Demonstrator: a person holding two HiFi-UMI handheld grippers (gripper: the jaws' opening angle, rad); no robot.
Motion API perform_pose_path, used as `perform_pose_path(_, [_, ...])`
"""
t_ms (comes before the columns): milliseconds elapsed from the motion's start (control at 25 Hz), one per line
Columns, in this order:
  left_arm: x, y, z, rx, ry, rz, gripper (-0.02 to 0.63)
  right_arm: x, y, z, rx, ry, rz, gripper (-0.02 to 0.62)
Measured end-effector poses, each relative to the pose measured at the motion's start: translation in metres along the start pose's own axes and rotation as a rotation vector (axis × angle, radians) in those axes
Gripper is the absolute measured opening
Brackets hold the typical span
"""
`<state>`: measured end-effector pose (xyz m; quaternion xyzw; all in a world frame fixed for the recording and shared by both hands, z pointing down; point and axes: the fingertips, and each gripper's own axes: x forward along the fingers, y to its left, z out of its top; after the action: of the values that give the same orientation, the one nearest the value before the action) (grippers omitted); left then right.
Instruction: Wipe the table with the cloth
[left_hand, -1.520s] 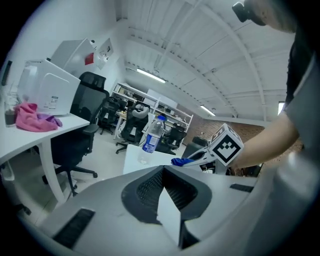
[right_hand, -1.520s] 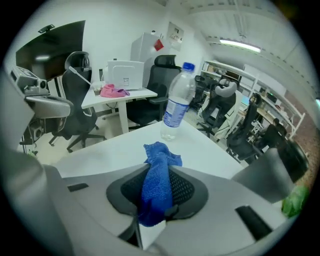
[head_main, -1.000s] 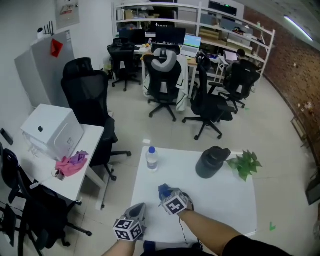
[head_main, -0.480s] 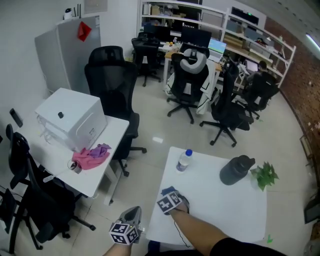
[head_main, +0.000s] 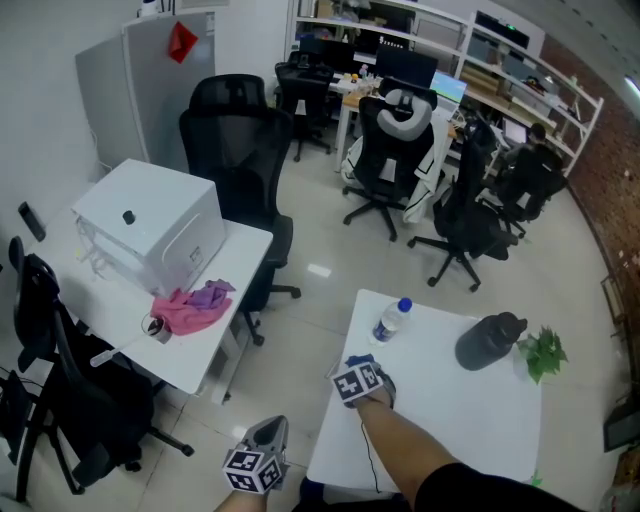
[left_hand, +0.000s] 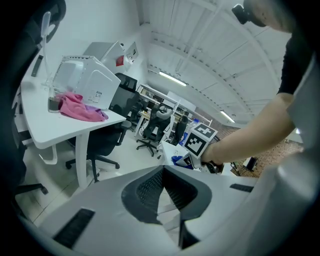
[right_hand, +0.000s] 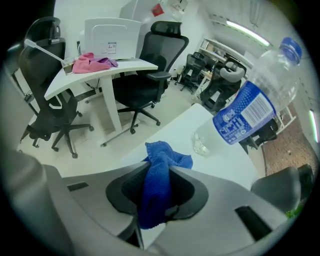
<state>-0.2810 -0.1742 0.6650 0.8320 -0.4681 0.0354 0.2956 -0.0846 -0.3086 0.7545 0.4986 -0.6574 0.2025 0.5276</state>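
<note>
My right gripper (head_main: 364, 374) is shut on a blue cloth (right_hand: 159, 186), which bunches up between its jaws and spills out in front onto the white table (head_main: 470, 425). It sits close to the table's left edge, a little nearer than a clear water bottle (head_main: 392, 320) with a blue cap and label. In the right gripper view the bottle (right_hand: 250, 107) looms close on the right. My left gripper (head_main: 262, 460) hangs off the table's left side over the floor, its jaw tips meeting with nothing between them.
A dark jug (head_main: 489, 342) and a small green plant (head_main: 541, 354) stand at the table's far right. To the left is a second white desk (head_main: 120, 330) with a white box (head_main: 150, 232) and a pink cloth (head_main: 190, 307). Black office chairs (head_main: 240, 150) stand beyond.
The right gripper has slid the cloth leftward, closer to the table's left edge. The head view has swung left, bringing the second desk more into view. The left gripper stays low.
</note>
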Motion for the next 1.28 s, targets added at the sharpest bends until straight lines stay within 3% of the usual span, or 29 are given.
perform_pose_path(360, [-0.003, -0.003, 0.007, 0.008, -0.004, -0.03, 0.0, -0.041, 0.044, -0.023, -0.036, -0.015, 0.102, 0.071])
perform_pose_path(520, [0.001, -0.011, 0.007, 0.011, -0.009, -0.045, 0.0, -0.021, 0.035, -0.027, -0.031, 0.017, 0.048, 0.07])
perform_pose_path(800, [-0.003, -0.002, -0.008, 0.002, 0.015, -0.02, 0.0, 0.006, -0.024, -0.004, 0.085, 0.003, -0.037, 0.07])
perform_pose_path(1040, [-0.012, -0.01, 0.0, 0.019, 0.001, -0.014, 0.0, -0.029, -0.025, -0.014, 0.258, -0.07, 0.119, 0.071])
perform_pose_path(1280, [0.004, -0.04, 0.018, 0.047, -0.023, -0.038, 0.0, -0.063, -0.046, -0.053, 0.306, -0.167, 0.151, 0.071])
